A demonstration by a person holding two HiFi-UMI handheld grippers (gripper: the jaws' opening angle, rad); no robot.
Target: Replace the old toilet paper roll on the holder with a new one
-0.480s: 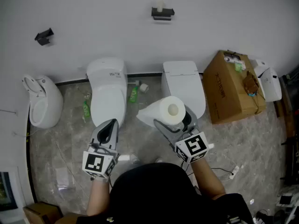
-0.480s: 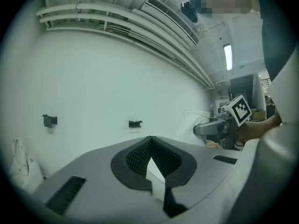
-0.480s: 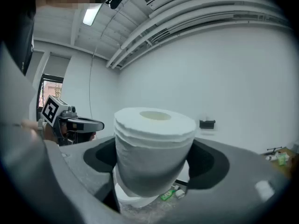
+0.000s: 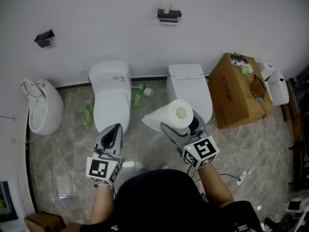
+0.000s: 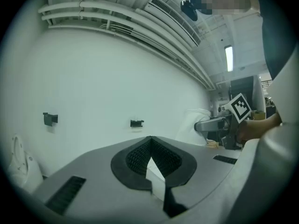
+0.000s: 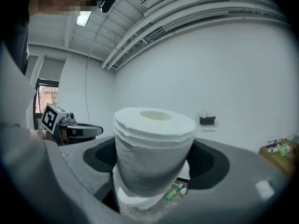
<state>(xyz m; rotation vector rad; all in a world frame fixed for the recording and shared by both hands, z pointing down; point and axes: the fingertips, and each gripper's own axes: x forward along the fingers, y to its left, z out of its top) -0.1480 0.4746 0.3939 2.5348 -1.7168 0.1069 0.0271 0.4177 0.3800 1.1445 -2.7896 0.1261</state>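
A full white toilet paper roll [image 4: 177, 114] stands upright between the jaws of my right gripper [image 4: 179, 121], which is shut on it; a loose sheet trails off its left side. In the right gripper view the roll [image 6: 153, 148] fills the gap between the two jaws. High on the white wall sits the black holder [image 4: 168, 14] with a small pale old roll on it, seen small in the right gripper view [image 6: 207, 120] and as the holder in the left gripper view [image 5: 136, 123]. My left gripper [image 4: 113, 133] is shut with nothing in it, held level to the left.
Two white toilets [image 4: 111, 98] [image 4: 189, 87] and a urinal [image 4: 42, 108] stand against the wall. A cardboard box [image 4: 239, 90] is at the right. A second black wall bracket [image 4: 44, 37] hangs to the left. Green bottles [image 4: 137, 98] and a small roll [image 4: 148, 91] lie on the marble floor.
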